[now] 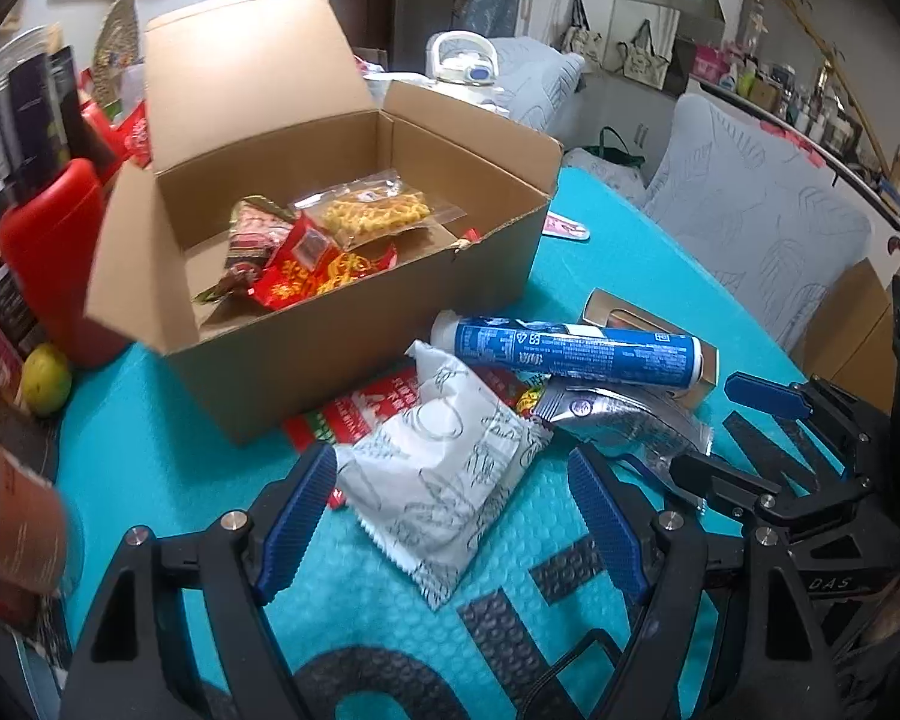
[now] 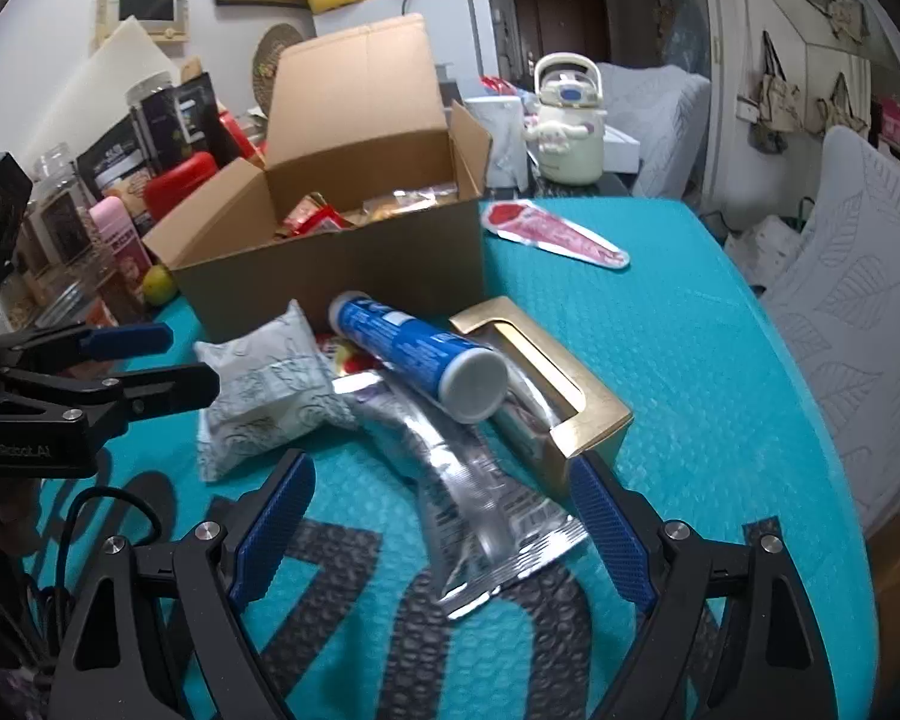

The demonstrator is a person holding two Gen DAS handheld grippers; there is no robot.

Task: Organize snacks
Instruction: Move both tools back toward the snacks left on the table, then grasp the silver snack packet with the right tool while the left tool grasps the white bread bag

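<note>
Left gripper: jaws are held wide; the white printed pouch lies between the blue ribbed pads, and no pad is seen pressing on it.
Right gripper: jaws are spread wide over the tail of the silver foil packet; nothing is gripped.
White printed pouch: a puffed pillow pack with crimped, serrated ends; it is judged light and soft, with crushable contents. It is best taken across the middle with gentle pressure.
Silver foil packet: a long, curved, glossy film, judged slippery and limp. A hold near its flat sealed end is advised, since it would droop when lifted.
Blue tube: a rigid cylinder with a grey cap, resting across the foil packet and against the gold box. It is judged liable to roll; it should be pinched across the barrel.
Gold box: stiff card with a cut window; sharp corners.
Cardboard box: matte corrugated board, lid up, several red and yellow snack packs already inside; it stands just behind the pile.
Surface: a teal bubble-textured mat, slightly cushioned.
</note>
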